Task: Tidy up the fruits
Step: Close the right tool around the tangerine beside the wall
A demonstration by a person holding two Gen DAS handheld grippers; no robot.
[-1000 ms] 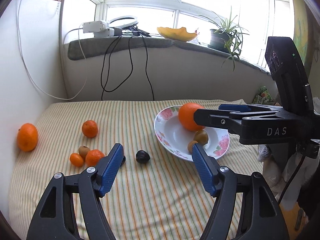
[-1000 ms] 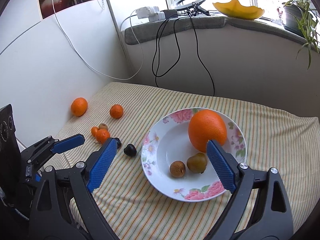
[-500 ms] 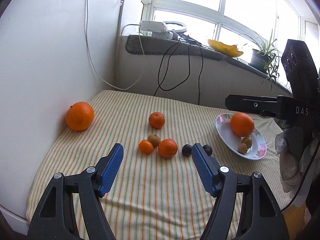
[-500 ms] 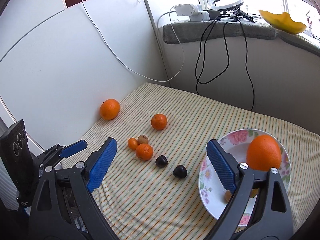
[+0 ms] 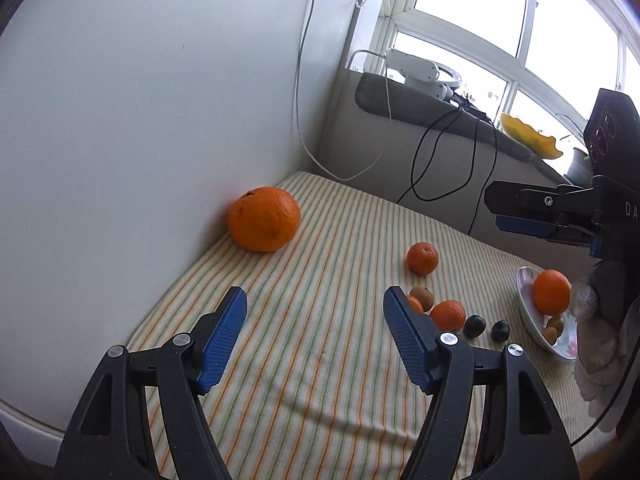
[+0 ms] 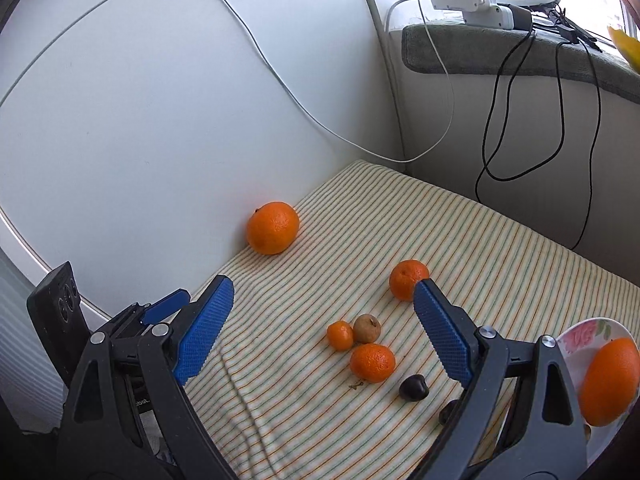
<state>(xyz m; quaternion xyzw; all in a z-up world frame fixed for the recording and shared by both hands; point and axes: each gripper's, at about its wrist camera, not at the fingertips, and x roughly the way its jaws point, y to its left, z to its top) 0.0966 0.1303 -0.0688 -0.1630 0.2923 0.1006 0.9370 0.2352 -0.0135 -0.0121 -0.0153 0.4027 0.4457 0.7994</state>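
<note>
A big orange [image 5: 264, 218] [image 6: 273, 227] rests against the white wall on the striped cloth [image 5: 320, 360]. Nearer lie a mandarin [image 5: 422, 258] [image 6: 407, 279], a cluster of a small mandarin [image 6: 340, 335], a brown fruit [image 6: 367, 328] and another mandarin [image 6: 373, 362], plus two dark fruits [image 5: 474, 326] [image 6: 414, 388]. A flowered plate [image 5: 528, 312] [image 6: 576, 340] at the right holds an orange [image 5: 551, 292] [image 6: 610, 382] and small brown fruits. My left gripper [image 5: 314, 326] is open and empty, short of the big orange. My right gripper [image 6: 322, 320] is open and empty above the cluster.
A grey-covered windowsill [image 5: 440, 108] carries a white power strip [image 6: 466, 0], a ring light and a yellow dish [image 5: 528, 136]. Black and white cables [image 6: 512, 120] hang down the wall. The white wall [image 5: 140, 120] bounds the cloth on the left.
Both grippers swung left, away from the plate toward the wall side. The plate slid to the right edge of both views and the big orange came near the centre. Both stayed open.
</note>
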